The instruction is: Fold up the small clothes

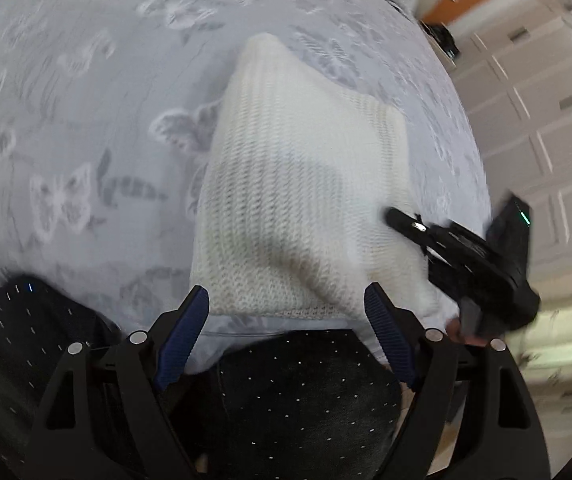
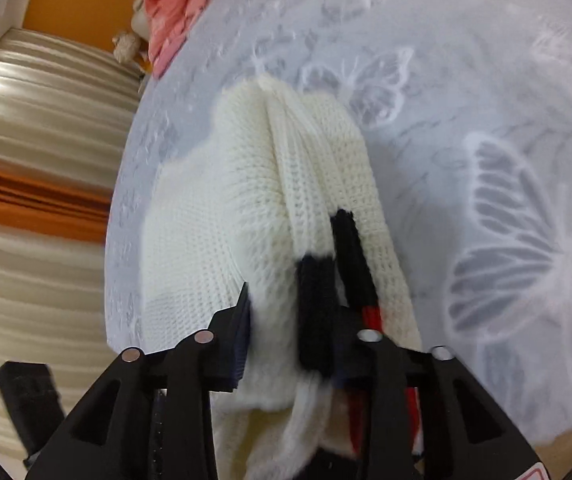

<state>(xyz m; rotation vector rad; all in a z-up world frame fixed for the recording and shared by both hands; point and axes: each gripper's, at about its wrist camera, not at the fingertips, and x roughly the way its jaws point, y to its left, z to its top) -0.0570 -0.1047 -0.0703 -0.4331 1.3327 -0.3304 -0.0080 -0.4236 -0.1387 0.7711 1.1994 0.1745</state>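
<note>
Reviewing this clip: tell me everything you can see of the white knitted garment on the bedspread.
The white knitted garment is cream, chunky ribbed knit, soft-looking, with black and red trim near its close end. It lies partly folded on the pale butterfly-print bedspread, layers bunched into long ridges, narrowing toward the far end. The right gripper has the near edge between its fingers, lifting it slightly. The left gripper stands open just short of the hem, not touching.
</note>
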